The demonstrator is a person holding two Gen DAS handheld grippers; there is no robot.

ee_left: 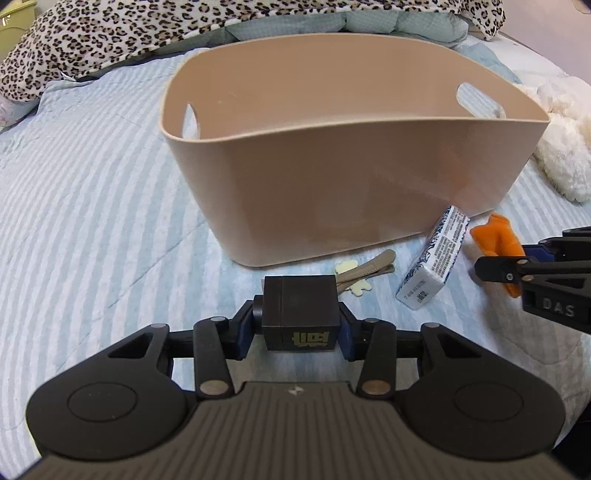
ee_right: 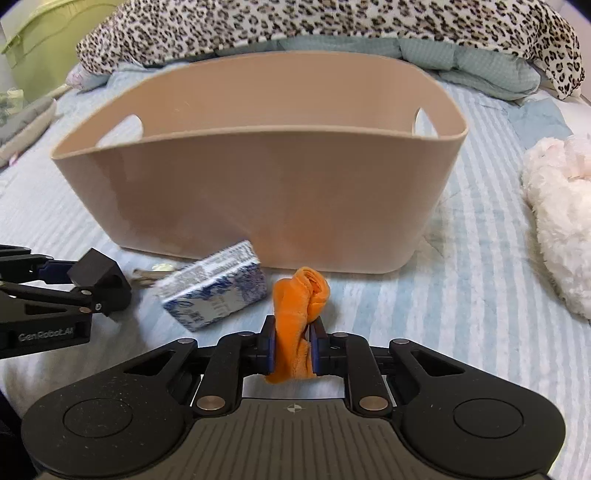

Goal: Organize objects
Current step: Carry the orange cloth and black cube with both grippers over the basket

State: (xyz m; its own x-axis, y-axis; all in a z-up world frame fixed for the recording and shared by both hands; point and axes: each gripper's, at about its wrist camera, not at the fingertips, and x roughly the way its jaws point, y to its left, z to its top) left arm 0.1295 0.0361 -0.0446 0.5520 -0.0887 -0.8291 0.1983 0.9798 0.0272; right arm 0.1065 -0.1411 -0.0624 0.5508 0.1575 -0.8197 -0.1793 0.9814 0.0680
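A tan plastic basket (ee_left: 332,206) with handle cut-outs stands on the striped bed, also in the right wrist view (ee_right: 258,206). My left gripper (ee_left: 301,325) is shut on a small black box (ee_left: 300,314) in front of the basket; both show at the left of the right wrist view (ee_right: 101,284). My right gripper (ee_right: 292,347) is shut on an orange cloth (ee_right: 299,310), also seen in the left wrist view (ee_left: 496,236). A blue-and-white patterned box (ee_left: 434,258) lies between the grippers (ee_right: 218,291). A beige hair clip (ee_left: 364,267) lies by the basket's base.
A leopard-print blanket (ee_left: 147,33) and a teal quilt (ee_right: 461,62) are piled behind the basket. A white fluffy plush (ee_right: 561,221) lies to the right. A green container (ee_right: 48,40) stands at the far left.
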